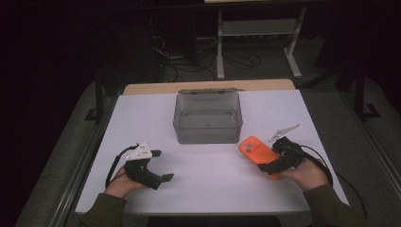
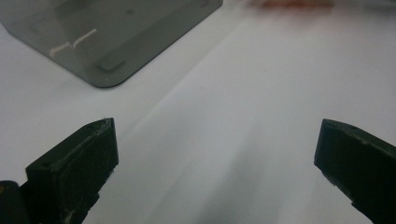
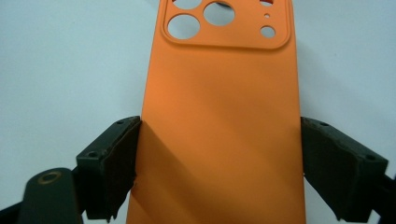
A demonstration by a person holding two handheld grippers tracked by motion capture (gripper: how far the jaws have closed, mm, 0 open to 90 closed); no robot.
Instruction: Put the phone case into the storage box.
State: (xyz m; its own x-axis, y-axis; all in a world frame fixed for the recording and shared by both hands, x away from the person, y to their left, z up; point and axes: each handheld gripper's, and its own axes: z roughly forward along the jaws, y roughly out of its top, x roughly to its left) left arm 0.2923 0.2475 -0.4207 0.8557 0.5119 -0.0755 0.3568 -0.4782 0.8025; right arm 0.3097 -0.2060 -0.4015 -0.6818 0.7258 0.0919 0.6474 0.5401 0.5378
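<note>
Orange silicone phone case (image 3: 219, 116), back face up, camera cut-outs toward the top of the right gripper view: sitting between the two black jaws, long edges meeting the pads on both sides. Right gripper (image 1: 274, 158), centre-right of the high view: clamping the case across its width, holding it near its lower end, upper end pointing toward the centre of the frame. Whether hanging just above the white table (image 1: 213, 184) or resting on it: impossible to tell.

Black left gripper (image 1: 158, 165), lower left of the high view: jaws standing wide apart, nothing between them but bare table, as seen in the left gripper view. Idling, pointing toward the middle of the frame.

Smoked clear plastic box (image 1: 208, 118), centre of the high view, above both grippers: standing open, lid (image 1: 208, 91) tipped back along its far rim, looking empty inside. One rounded corner of it (image 2: 105, 56) appearing upper left in the left gripper view. Case lying near the box's lower right corner, apart from it.

Progress, judging by layout: pick-up done, case gripped. Remaining, presumably: carrying the case up and left over the box rim, lowering it in, releasing; possibly closing the lid with the free gripper afterwards.
</note>
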